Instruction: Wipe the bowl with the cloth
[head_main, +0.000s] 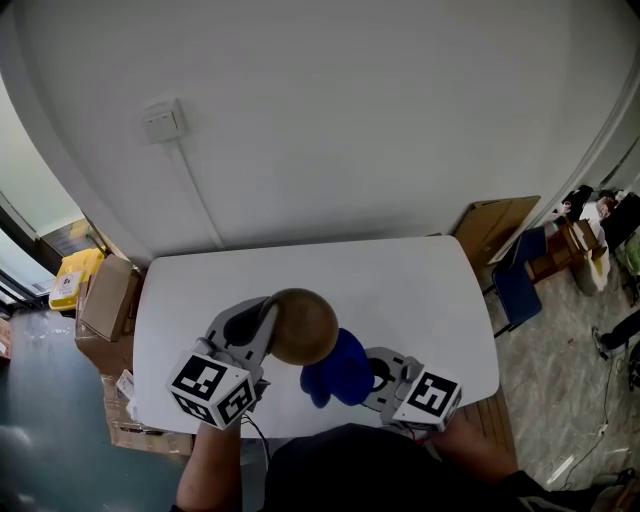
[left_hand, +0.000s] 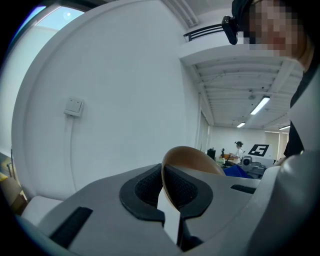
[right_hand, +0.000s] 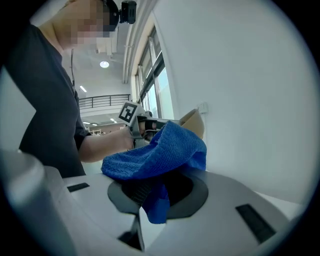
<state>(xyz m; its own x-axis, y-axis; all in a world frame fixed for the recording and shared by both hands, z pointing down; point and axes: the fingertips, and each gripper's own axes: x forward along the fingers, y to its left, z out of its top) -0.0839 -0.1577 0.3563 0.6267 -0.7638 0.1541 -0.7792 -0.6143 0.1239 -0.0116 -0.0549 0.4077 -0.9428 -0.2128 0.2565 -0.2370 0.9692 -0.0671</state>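
Left side: the left gripper (head_main: 263, 322) is held above the desk (head_main: 420, 290), near its front edge and left of centre. Its jaws are almost fully closed, pinching the thin wall of the brown bowl (head_main: 303, 325) at the rim. The left gripper view shows the rim running between the two dark pads, so the grip is sound.

Centre: the bowl is lifted clear of the desk and tipped on its side, rounded outside up towards the head view, with its opening facing the right gripper.

Right side: the blue cloth (head_main: 340, 368) hangs just beside the bowl's lower right. The two overlap in the head view, but actual contact cannot be confirmed. The right gripper (head_main: 378, 376) is above the front edge, right of centre. Its jaws are closed down to a narrow gap on a fold of the cloth, and the rest bunches over the top of the jaws.

Progress, as a judgement: both items are picked up and brought together, so preparation is complete. No wiped area or dirt can be made out. Passing the cloth over the bowl's inside and outside appears to be at its start or not yet begun.
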